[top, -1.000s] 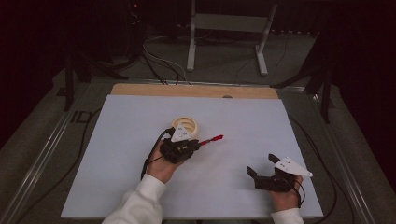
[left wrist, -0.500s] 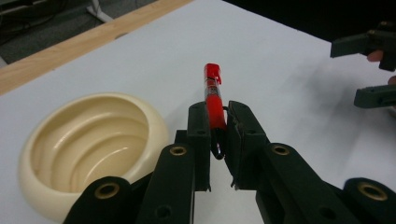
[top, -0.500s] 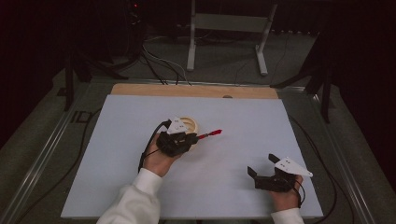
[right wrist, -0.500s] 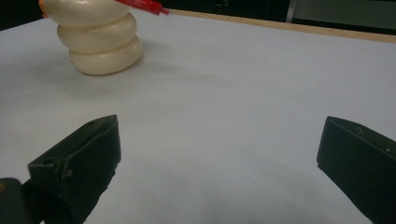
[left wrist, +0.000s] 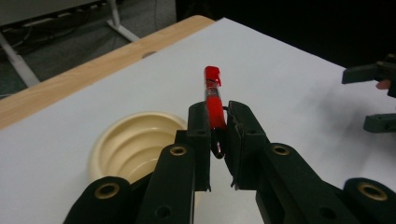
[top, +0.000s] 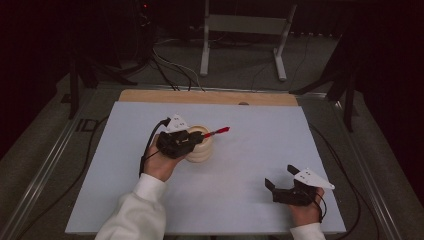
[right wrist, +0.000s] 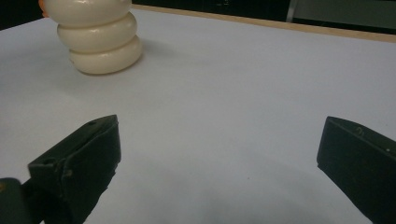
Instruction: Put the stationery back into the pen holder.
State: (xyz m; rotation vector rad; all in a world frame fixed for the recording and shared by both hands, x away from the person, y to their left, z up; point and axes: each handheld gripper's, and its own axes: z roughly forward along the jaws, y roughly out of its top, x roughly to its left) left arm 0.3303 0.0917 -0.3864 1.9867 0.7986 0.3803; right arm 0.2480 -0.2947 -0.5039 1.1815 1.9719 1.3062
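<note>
Left gripper point(left wrist: 217, 140) clamped on red pen point(left wrist: 212, 100), jaws pinching barrel low, capped end poking well forward. Hung just above ribbed cream cup point(left wrist: 135, 144), which stood upright near table point(top: 250, 210) centre. Biggest risk, my read: bumped cup, tipped it — light-looking, narrow stacked rings, my knuckles right over rim. Next: pen angled flat, could strike rim and skid outside instead of dropping in. Smaller: grip short on barrel, pen might pivot. Right gripper point(top: 282, 182) spread wide, empty, resting well apart near table's front edge.
</note>
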